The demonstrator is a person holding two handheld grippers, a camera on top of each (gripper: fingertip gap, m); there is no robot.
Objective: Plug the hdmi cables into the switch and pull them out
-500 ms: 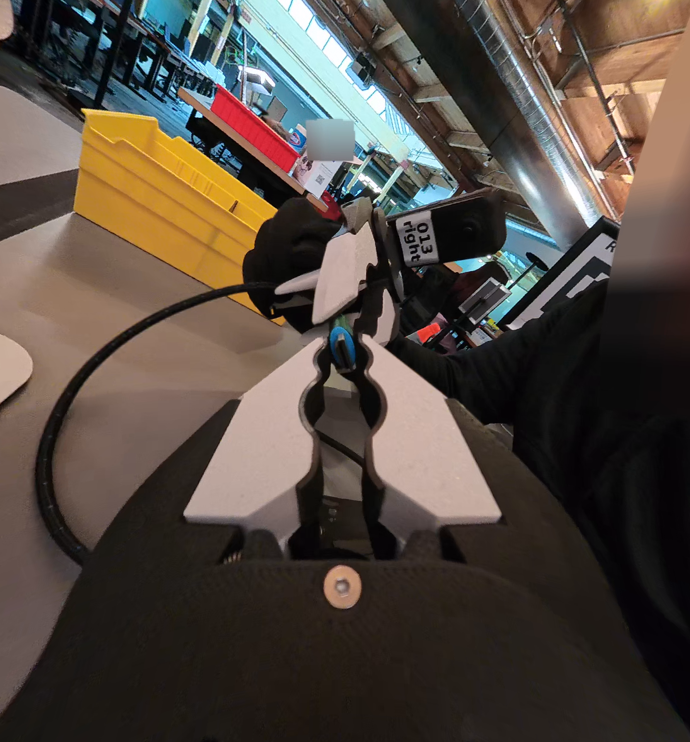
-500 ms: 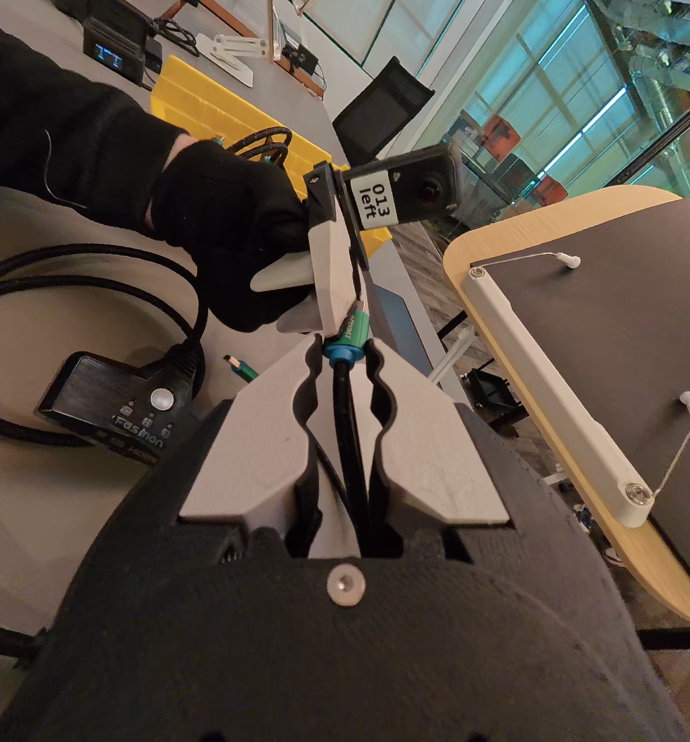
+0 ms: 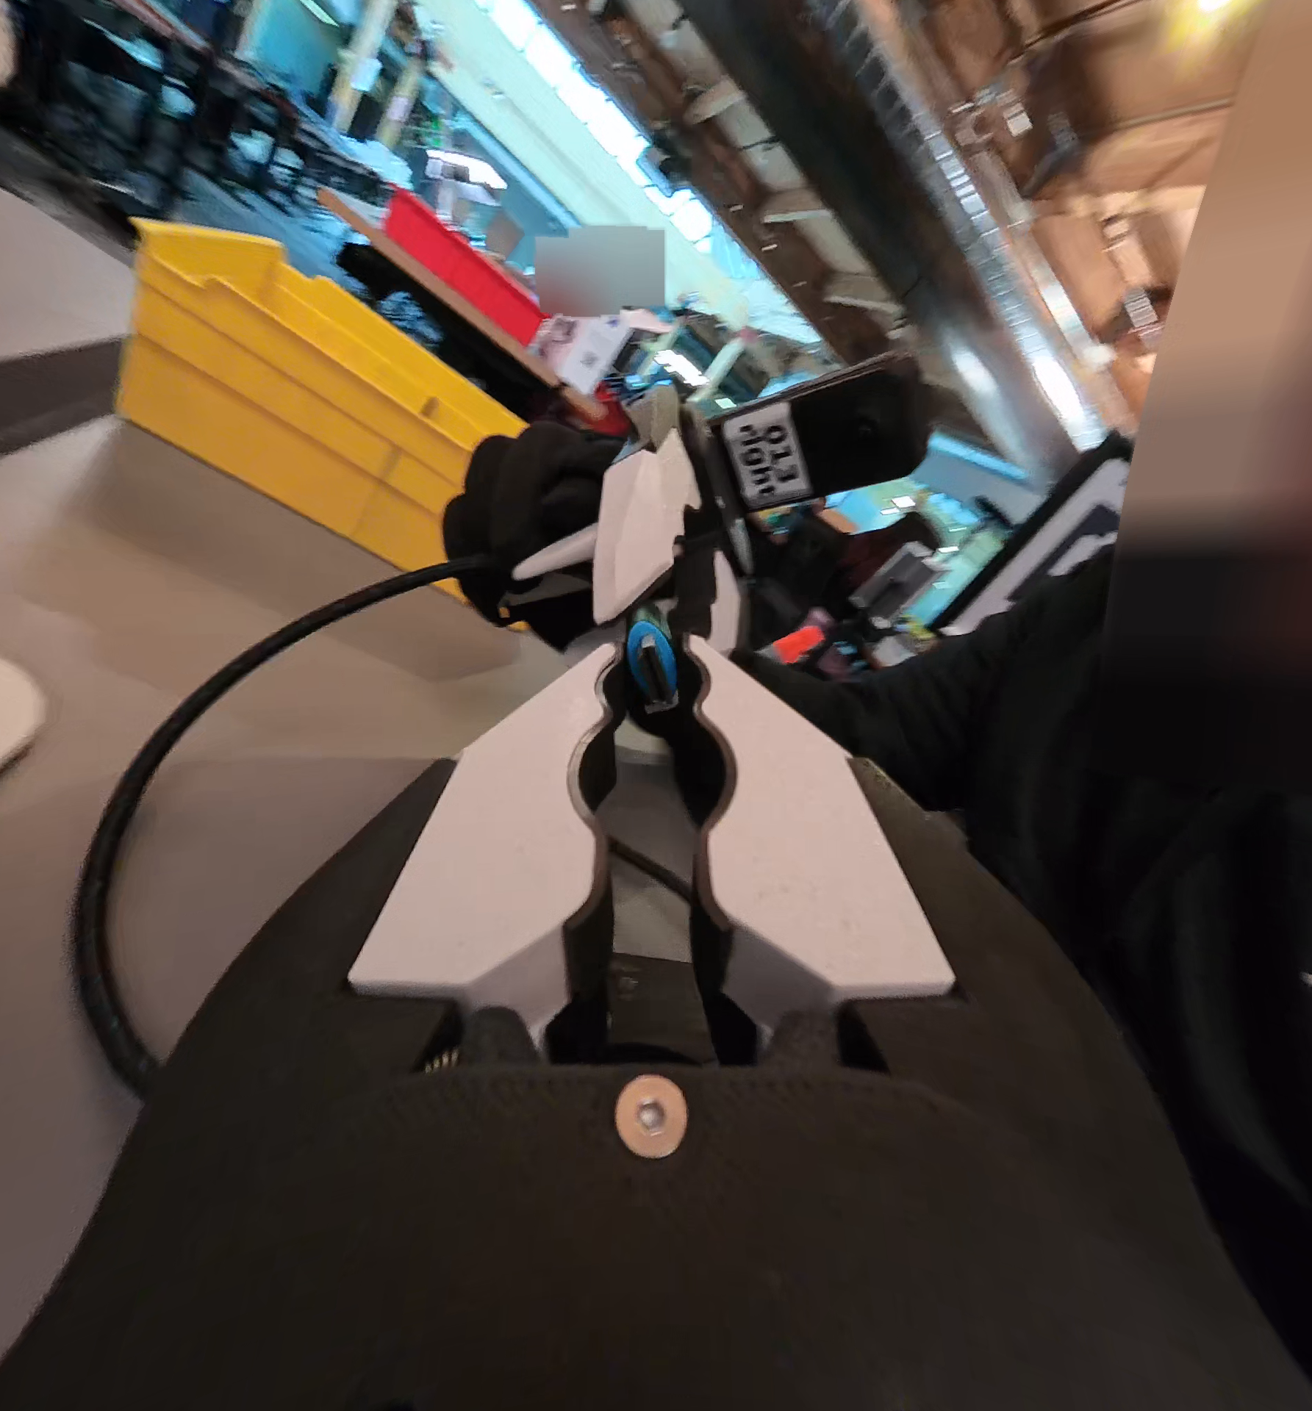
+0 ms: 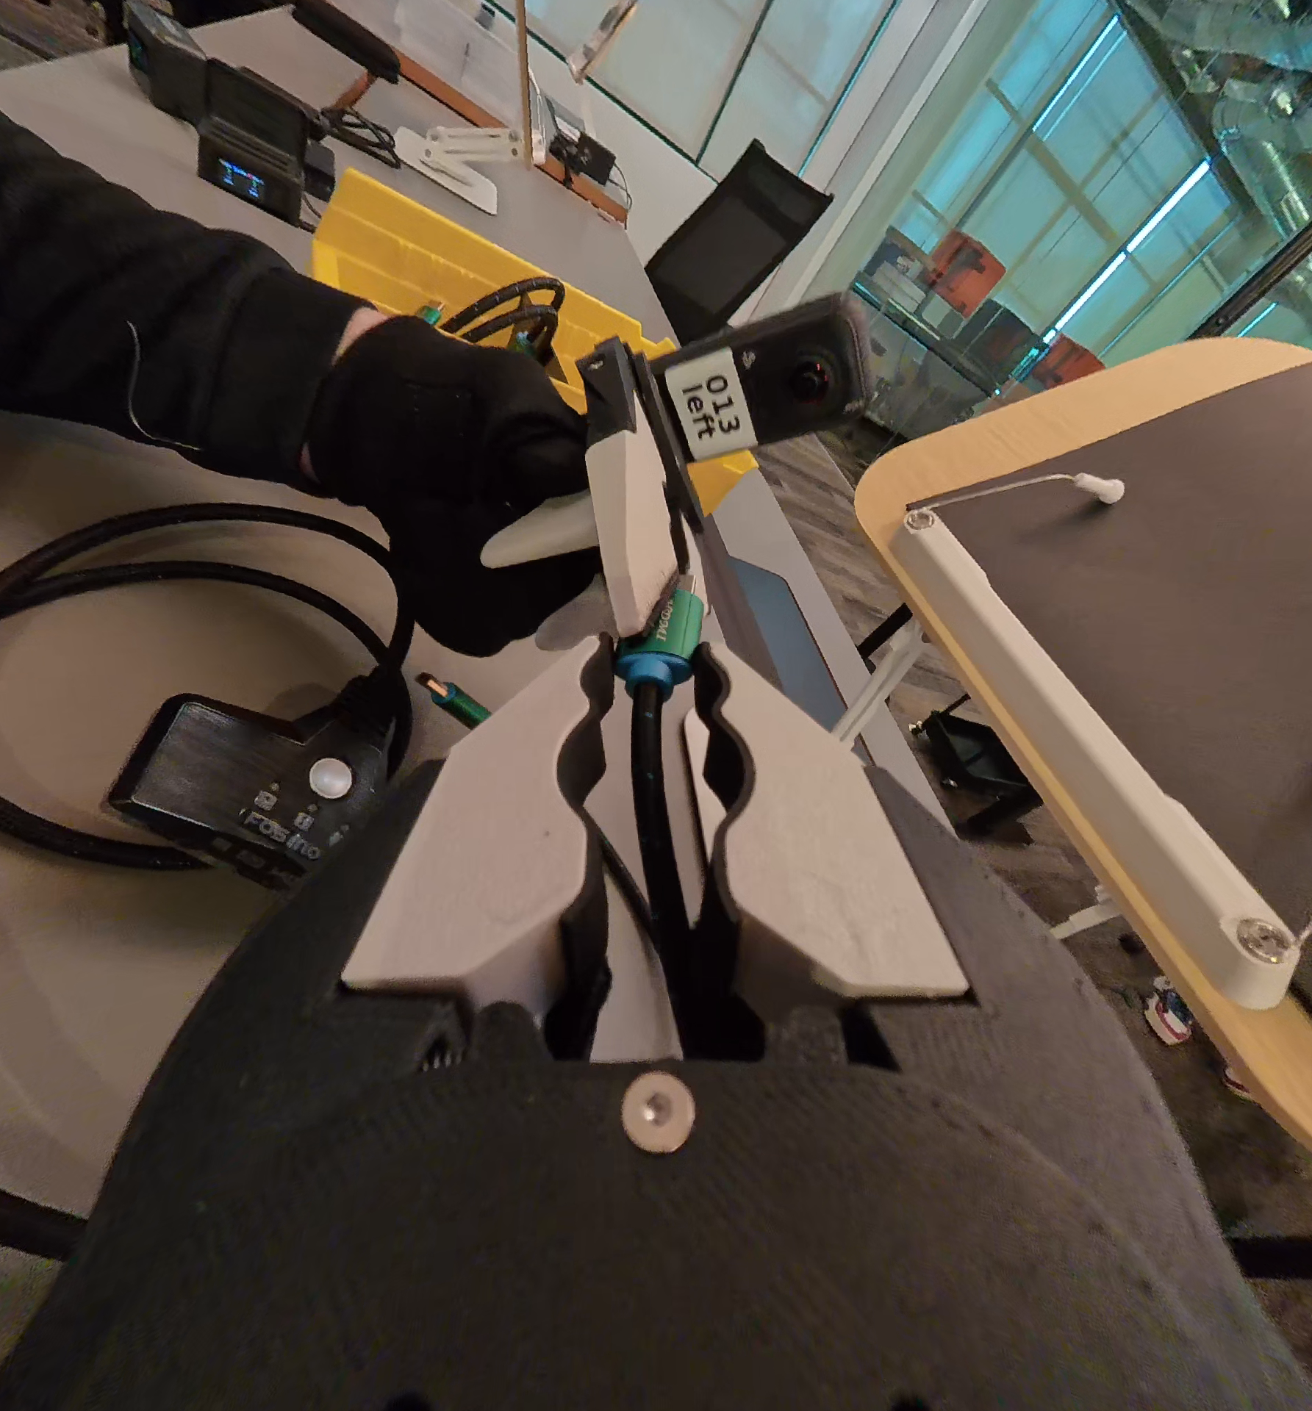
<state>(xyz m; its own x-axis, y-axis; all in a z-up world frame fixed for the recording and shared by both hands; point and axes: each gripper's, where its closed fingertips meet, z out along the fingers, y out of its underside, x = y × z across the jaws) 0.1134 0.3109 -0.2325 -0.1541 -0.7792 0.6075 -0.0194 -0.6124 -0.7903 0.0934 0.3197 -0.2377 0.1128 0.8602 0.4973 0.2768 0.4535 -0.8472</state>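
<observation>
A black HDMI cable (image 4: 649, 771) ends in a green plug (image 4: 679, 622) with a blue collar (image 4: 643, 670). My right gripper (image 4: 652, 657) is closed around the collar, and the cable runs back between its fingers. My left gripper (image 4: 652, 611) faces it tip to tip and is shut on the green plug body. In the left wrist view the plug's end (image 3: 649, 664) sits between my left gripper's tips (image 3: 651, 660), with the right gripper (image 3: 641, 611) just beyond. The black switch (image 4: 240, 779) lies on the table to the lower left, with a cable plugged into its back.
A loose green plug (image 4: 458, 702) lies on the grey table (image 4: 103, 954) beside the switch. A yellow bin (image 4: 439, 259) with coiled cables stands behind; it also shows in the left wrist view (image 3: 294, 397). A wood-edged black board (image 4: 1134, 687) is to the right, across a gap. The tips of both grippers are at nearly the same place. Left tips and right tips are each some 12 cm from the black switch (image 4: 240, 779).
Both grippers still hold the same plug tip to tip. The left wrist view is now blurred by motion, and the background has shifted slightly in both views.
</observation>
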